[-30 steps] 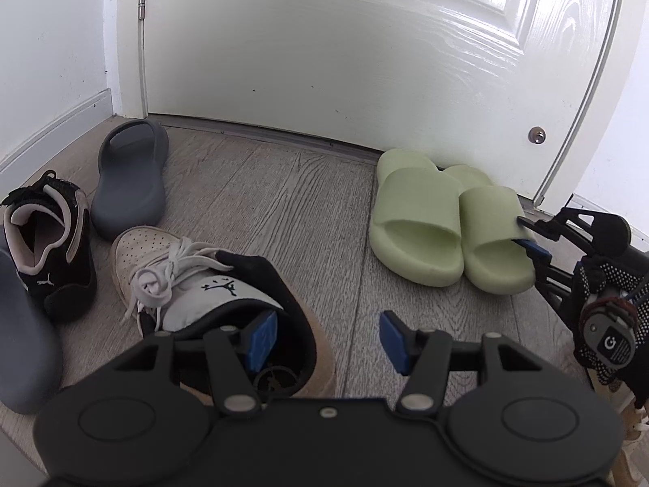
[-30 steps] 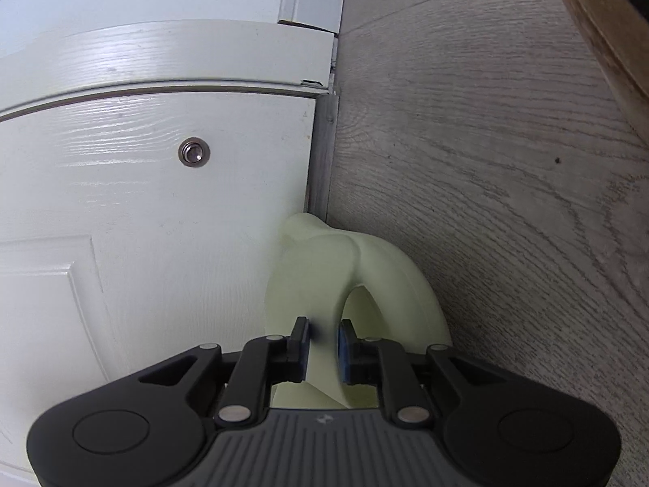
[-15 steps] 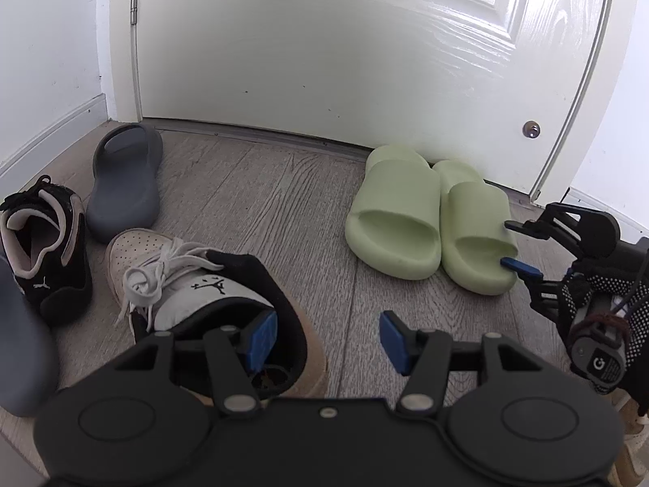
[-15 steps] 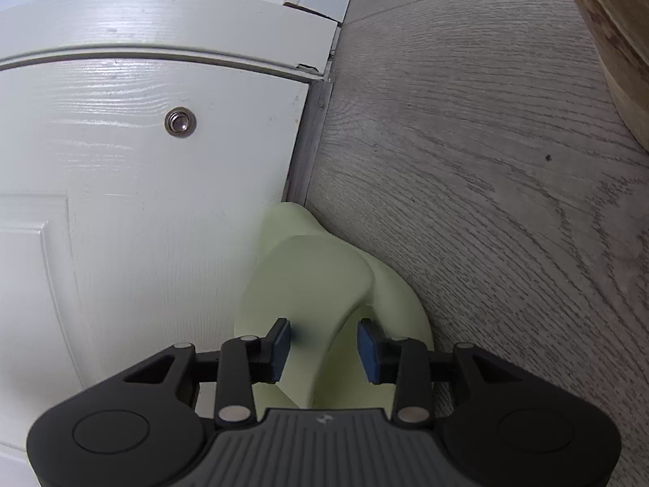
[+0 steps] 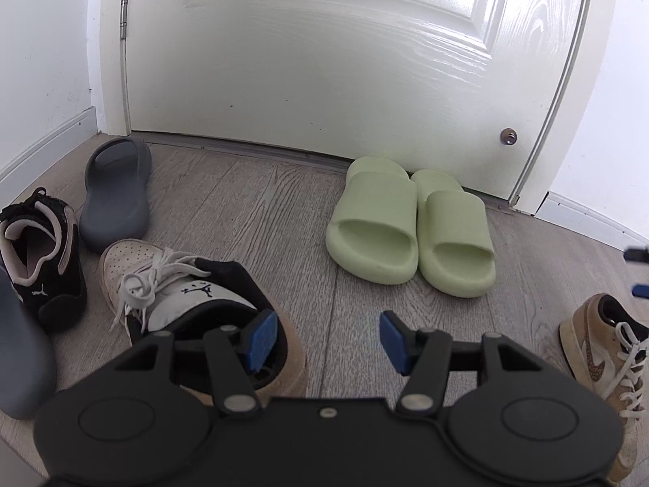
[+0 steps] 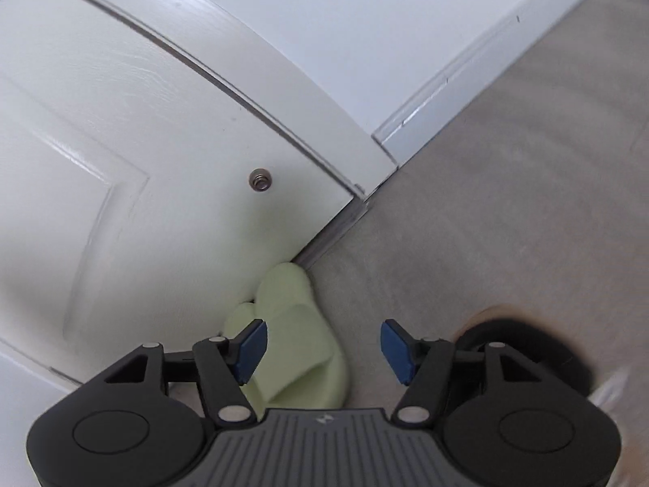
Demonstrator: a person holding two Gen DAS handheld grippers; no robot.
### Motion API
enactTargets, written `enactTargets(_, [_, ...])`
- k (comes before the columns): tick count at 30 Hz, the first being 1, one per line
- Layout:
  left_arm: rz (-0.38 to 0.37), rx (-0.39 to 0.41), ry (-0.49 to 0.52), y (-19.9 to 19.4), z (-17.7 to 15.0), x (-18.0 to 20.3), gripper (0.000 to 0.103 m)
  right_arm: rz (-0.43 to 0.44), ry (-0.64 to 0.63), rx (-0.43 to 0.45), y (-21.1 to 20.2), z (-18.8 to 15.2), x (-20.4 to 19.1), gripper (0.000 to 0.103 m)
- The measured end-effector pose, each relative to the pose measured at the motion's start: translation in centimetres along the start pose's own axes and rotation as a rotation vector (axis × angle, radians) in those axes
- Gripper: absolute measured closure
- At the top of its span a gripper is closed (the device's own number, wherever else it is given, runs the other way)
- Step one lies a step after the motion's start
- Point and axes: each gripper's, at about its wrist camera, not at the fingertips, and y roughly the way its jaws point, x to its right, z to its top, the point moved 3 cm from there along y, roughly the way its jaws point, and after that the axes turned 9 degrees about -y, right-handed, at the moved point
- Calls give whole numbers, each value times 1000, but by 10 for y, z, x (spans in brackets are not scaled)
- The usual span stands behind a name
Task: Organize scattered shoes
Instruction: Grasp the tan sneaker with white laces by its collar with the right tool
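Left wrist view: green slides paired ahead of my left claw; both claws gape empty, the right claw having just opened; sneakers, grey slide left unsorted.

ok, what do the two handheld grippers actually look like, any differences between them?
Both are matte black with two linkage fingers, silver pivot pins, blue rectangular pads and round discs at each side of the body. The left gripper has a smooth black body with one small centre screw; the right gripper has a ribbed grey centre panel with a small logo. No cables or sleeves visible.

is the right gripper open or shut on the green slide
Open. The right gripper has just been opening; its blue pads stand apart above the green slide, touching nothing.
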Motion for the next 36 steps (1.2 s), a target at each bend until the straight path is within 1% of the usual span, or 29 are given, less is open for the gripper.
enactTargets(1, [-2,0,4,0,0,1,46,-73,-88,-33,-9,-5,15,39])
enactTargets(2, [-4,-1,8,0,-1,3,46,-118,-142,-58,-15,-10,26,39])
enactTargets(3, [-5,-4,12,1,-1,4,46,-135,-171,-74,-19,-16,34,39])
enactTargets(5, [-6,-19,18,4,-4,6,46,-132,-212,-109,-27,-30,50,39])
enactTargets(8, [0,-41,25,9,-9,7,46,-117,-169,-141,-25,-37,63,39])
enactTargets(9, [1,-44,30,10,-10,8,46,-116,-161,-147,-23,-37,65,39])
enactTargets(12, [8,-43,46,11,-13,10,46,-138,-285,-210,-10,-43,50,39])
enactTargets(13, [11,-41,54,12,-14,11,46,-138,-351,-243,-5,-47,42,39])
enactTargets(15, [21,-34,73,13,-16,13,46,-164,-405,-249,-1,-48,31,39])
enactTargets(17, [30,-30,93,13,-17,16,46,-175,-447,-239,2,-49,25,44])
enactTargets(18, [32,-29,101,13,-18,17,46,-163,-452,-229,1,-49,25,62])
enactTargets(19, [32,-29,108,14,-18,19,46,-139,-443,-214,1,-49,26,80])
enactTargets(20, [28,-31,110,14,-19,20,46,-163,-440,-197,1,-48,27,81])
enactTargets(22, [16,-36,108,14,-19,20,46,-174,-436,-175,3,-48,27,85])
enactTargets(24, [12,-35,103,13,-18,20,46,-156,-409,-157,7,-45,29,85])
enactTargets(28, [-6,-40,64,13,-15,16,46,-129,-271,-154,20,-31,40,85])
enactTargets(33, [-17,-38,33,12,-11,11,46,-157,-137,-113,43,-15,45,85])
enactTargets(36, [-28,-33,25,10,-10,11,46,-193,-78,-82,61,-1,47,85])
